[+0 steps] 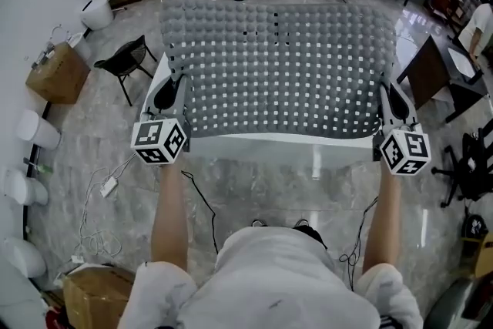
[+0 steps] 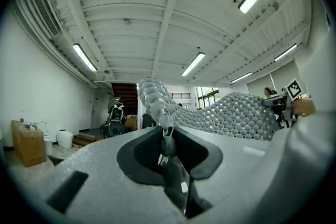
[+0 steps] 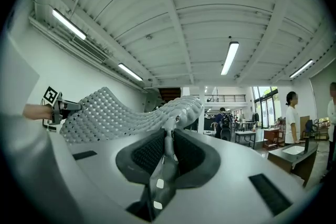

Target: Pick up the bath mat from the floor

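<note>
Both jaws are engaged: the left gripper [image 1: 166, 93] is nearly closed on the near left corner of the bath mat [image 1: 277, 65], and the right gripper [image 1: 397, 101] is nearly closed on the mat's near right corner. In each gripper view a thin pinch of mat edge sits between the dark pads, with only a narrow gap for the material. The mat is spread flat and wide between your two grips, its near edge lifted off the floor [image 1: 85, 127], and both gripper views show it against the ceiling. Handling, as a judgement: it looks like a soft rubbery sheet, studded and full of small holes. It bows and ripples in both gripper views, so expect it to sag between the grips and flap if swung. It is probably light for its size, but the studs may let a shallow pinch creep out. Corner grips on one edge suit it, and both grips should be kept taut and level with each other. Not resolved: the head view does not show whether the mat's far edge is clear of the floor or dragging. The underside is seen only as a pale strip along the near edge. How deep each corner sits between the pads is hard to read, since the mat bunches there.
</note>
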A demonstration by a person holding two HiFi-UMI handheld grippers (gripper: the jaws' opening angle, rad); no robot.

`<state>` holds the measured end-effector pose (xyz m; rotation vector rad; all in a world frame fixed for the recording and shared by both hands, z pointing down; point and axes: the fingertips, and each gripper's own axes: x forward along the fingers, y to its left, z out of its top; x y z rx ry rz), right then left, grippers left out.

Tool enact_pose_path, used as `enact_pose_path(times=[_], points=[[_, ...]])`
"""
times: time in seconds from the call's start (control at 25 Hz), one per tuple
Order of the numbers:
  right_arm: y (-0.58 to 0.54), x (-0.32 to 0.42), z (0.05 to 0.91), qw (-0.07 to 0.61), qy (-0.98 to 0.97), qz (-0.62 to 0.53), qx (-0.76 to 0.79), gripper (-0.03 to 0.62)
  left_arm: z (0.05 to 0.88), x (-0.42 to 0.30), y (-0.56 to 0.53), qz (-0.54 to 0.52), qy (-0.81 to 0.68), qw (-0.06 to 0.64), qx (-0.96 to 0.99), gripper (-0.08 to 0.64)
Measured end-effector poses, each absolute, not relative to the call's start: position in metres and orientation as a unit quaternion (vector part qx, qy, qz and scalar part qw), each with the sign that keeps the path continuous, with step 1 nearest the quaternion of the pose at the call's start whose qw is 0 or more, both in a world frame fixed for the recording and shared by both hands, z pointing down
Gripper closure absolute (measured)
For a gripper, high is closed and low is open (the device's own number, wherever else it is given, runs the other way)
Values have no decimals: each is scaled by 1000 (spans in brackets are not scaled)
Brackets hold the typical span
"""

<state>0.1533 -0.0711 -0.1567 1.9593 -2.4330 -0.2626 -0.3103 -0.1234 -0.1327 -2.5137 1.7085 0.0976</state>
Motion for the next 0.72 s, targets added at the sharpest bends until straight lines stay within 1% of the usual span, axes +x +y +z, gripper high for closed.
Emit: enact_pose_path(times=[0.2,0.4,0.72], points=[[-63,162,-184,-19,-765,-112,634,535,-167,-328,-119,58,569,84,-816,491],[-57,168,-191,-37,-758,-118,641,535,-175,-341,-115,79,585,89,-802,491],[-49,165,-189,-20,-756,-130,641,535,-176,-332,-106,71,587,103,-800,491]])
